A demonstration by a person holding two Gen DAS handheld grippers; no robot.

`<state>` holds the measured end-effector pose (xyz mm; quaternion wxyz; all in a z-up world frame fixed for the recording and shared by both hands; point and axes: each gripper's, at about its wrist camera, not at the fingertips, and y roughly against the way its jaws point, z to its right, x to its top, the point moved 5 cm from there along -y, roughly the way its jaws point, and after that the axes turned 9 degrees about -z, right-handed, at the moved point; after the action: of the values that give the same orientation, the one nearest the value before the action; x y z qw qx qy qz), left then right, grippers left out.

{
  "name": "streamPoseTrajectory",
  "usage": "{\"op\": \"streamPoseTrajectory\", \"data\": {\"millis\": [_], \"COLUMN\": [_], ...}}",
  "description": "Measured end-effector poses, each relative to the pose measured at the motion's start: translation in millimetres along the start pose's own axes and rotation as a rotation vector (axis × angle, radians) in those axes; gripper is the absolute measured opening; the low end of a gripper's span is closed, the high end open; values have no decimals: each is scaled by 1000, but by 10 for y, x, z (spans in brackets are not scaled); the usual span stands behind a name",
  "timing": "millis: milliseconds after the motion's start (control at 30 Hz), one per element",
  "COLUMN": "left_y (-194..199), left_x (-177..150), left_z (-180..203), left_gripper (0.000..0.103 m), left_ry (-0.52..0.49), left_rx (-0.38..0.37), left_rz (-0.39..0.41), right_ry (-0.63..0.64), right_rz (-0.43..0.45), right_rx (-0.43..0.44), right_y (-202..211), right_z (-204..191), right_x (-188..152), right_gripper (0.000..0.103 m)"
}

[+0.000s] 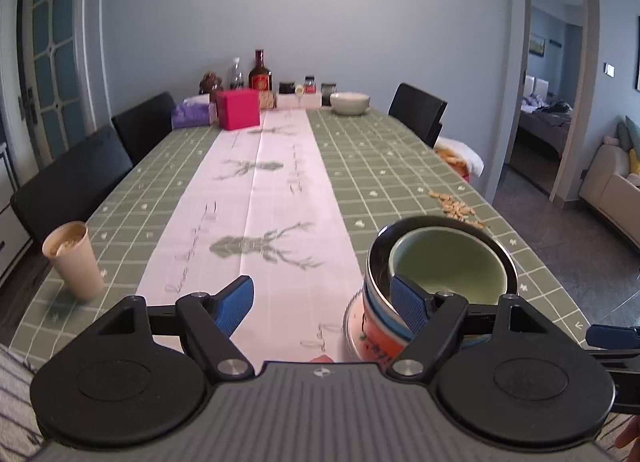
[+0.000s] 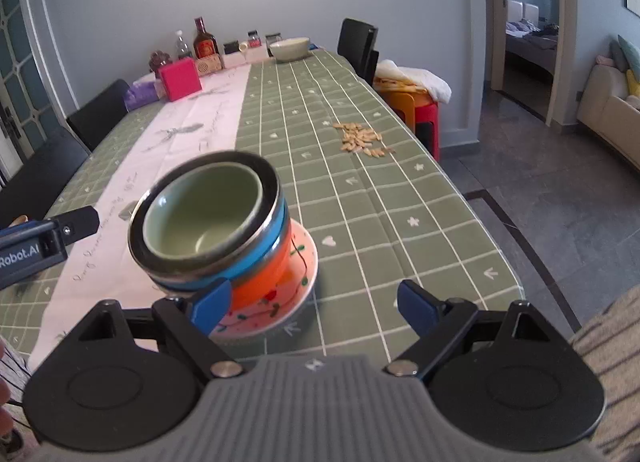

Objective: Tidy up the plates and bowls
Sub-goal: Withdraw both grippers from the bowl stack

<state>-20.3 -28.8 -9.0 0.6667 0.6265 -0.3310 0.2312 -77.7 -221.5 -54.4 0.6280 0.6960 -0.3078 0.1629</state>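
A nested stack of dishes sits near the front edge of a long dining table (image 1: pixel 400 166) covered in a green checked cloth, seen from two wrist-mounted cameras.

In the left wrist view, a paper cup (image 1: pixel 74 260) at the left of the frame holds something pale that is hard to make out. The left gripper (image 1: pixel 324 302) fills the bottom of the frame, its blue fingers (image 1: pixel 236 304) spread wide with nothing between them. Its right-hand finger overlaps the near rim of the stack at lower right, and whether it touches cannot be told. The gripper body hides the stack's base. At the far right edge, only a blue tip of the other tool shows.

In the right wrist view, the left gripper's body enters cut off at the left edge. Just right of it stands the stack: a green bowl (image 2: pixel 202 216) nested inside a steel bowl (image 2: pixel 270 198) with a blue band, inside an orange patterned bowl (image 2: pixel 264 278), all on a patterned plate (image 2: pixel 308 262). The green bowl is empty. The right gripper (image 2: pixel 316 306) at the bottom is spread open and grips nothing; its left-hand finger (image 2: pixel 210 304) covers the stack's lower side. Loose seeds (image 2: pixel 362 138) lie on the cloth at upper right. A pale bowl (image 2: pixel 289 48) stands at the far end; its contents cannot be seen.
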Motion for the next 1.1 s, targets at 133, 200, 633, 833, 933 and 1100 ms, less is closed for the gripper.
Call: {"op": "streamPoseTrajectory", "data": {"millis": [133,200,633,833,933,1100], "left_y": [34,36,39,42,35,26], "left_x": [-96,-120,-172,-184,-193,-196], "left_z": [56,83,187,195,198,176], "left_gripper": [91,91,91,91,91,91], "left_ry": [-30,-34,-63,-52,-54,-39], "left_rx": [6,17,46,46,54,53], "left_rz": [0,-2,16,5,2,0], "right_ry": [58,65,42,45,54,56], "right_rz": [-1,-11,-18,-21,-23,-27], "right_rx": [-1,16,33,17,4,1], "right_y": [-30,-42,-31,-38,-37,-47], "right_z": [-87,-113,-136,-137,-141,-144], "right_x": [-12,-27,-42,-45,-46,-48], "right_gripper": [88,88,88,88,88,88]}}
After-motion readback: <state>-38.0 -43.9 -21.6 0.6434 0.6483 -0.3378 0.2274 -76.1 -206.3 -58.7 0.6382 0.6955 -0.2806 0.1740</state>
